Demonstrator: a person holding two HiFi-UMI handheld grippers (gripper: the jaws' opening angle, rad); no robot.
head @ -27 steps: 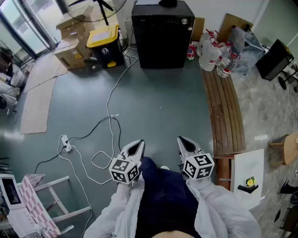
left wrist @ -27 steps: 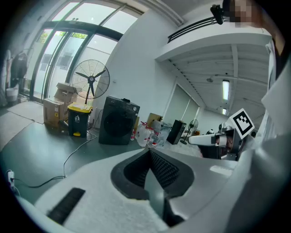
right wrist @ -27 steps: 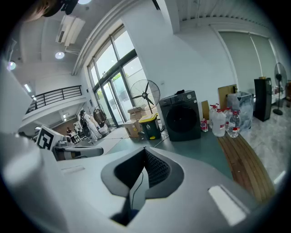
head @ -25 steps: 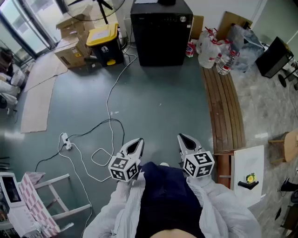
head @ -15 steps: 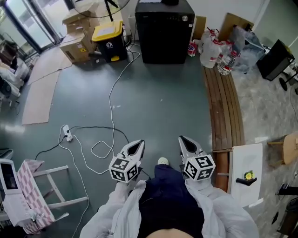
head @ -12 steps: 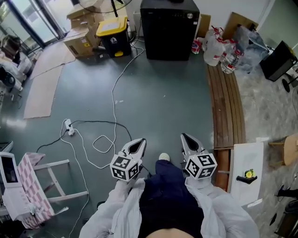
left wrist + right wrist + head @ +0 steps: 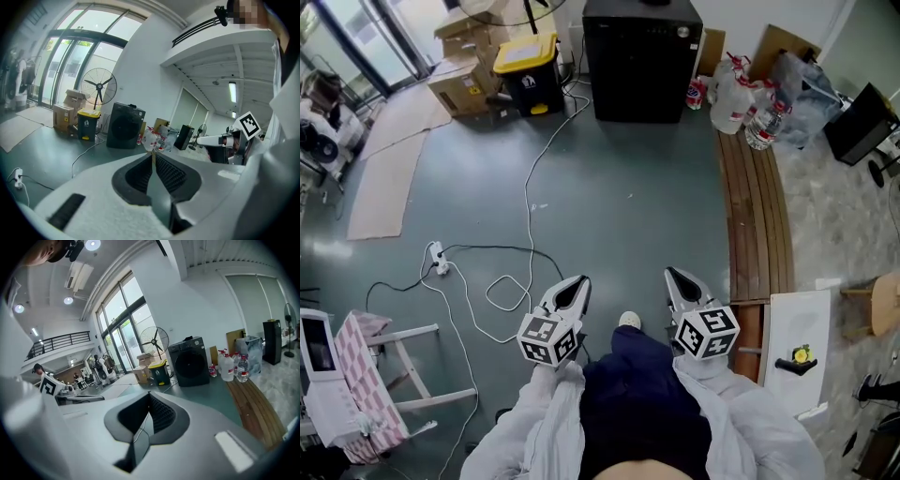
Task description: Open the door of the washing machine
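The black washing machine [image 7: 642,56] stands against the far wall with its round door closed; it also shows in the left gripper view [image 7: 124,125] and the right gripper view [image 7: 189,363]. Both grippers are held close to the person's body, several steps from the machine and pointing toward it. My left gripper [image 7: 573,284] has its tips together [image 7: 153,152]; its jaws are just opening, with nothing between them. My right gripper [image 7: 672,276] is shut and empty [image 7: 149,393].
A white cable with a power strip [image 7: 441,262] loops over the floor ahead on the left. A wooden bench [image 7: 755,216] runs along the right, with water bottles [image 7: 741,103] at its far end. A yellow-lidded bin [image 7: 528,70] and cardboard boxes [image 7: 464,89] stand left of the machine.
The person has stepped forward, carrying both grippers a little toward the machine. The jaws of both look the same as before.
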